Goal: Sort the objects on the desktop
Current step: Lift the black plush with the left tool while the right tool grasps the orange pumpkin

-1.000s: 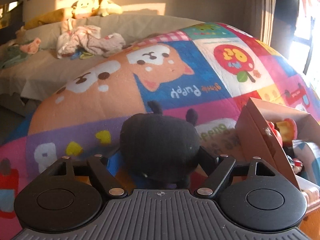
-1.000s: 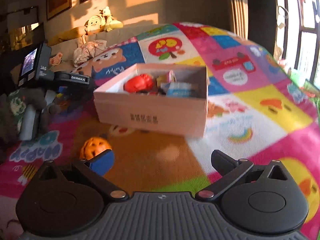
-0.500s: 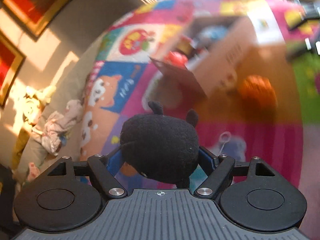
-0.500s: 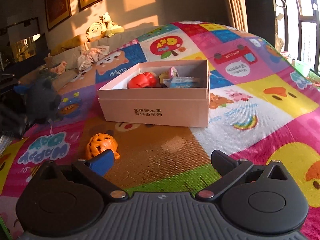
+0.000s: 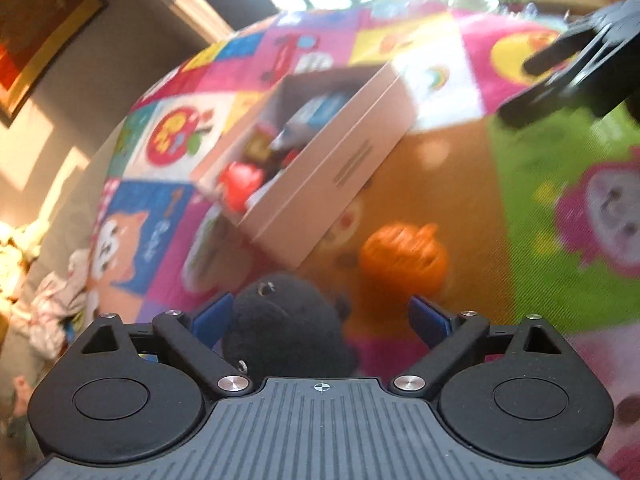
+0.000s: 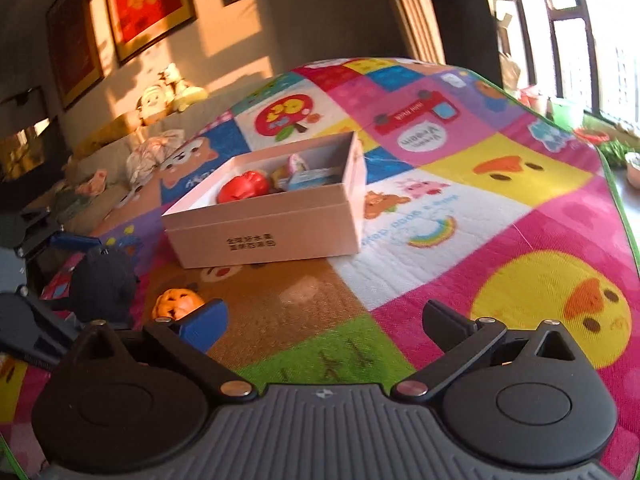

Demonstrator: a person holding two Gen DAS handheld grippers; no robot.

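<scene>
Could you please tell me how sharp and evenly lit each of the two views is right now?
Left wrist view: motion-smeared, with the pink cardboard box and orange plastic pumpkin streaked, the windows at the top blown out, and only the hand-held gripper's body crisp. Right wrist view: far sharper, the box print legible, with warm low sunlight patching the wall and strong fisheye bending of the colourful patchwork play mat.

left claw (image 5: 320, 320): spread wide | black plush toy (image 5: 286, 330): against its left finger | orange pumpkin (image 5: 402, 258): beyond, on play mat (image 5: 560, 200) | pink box (image 5: 320, 184): open, holding small items
</scene>
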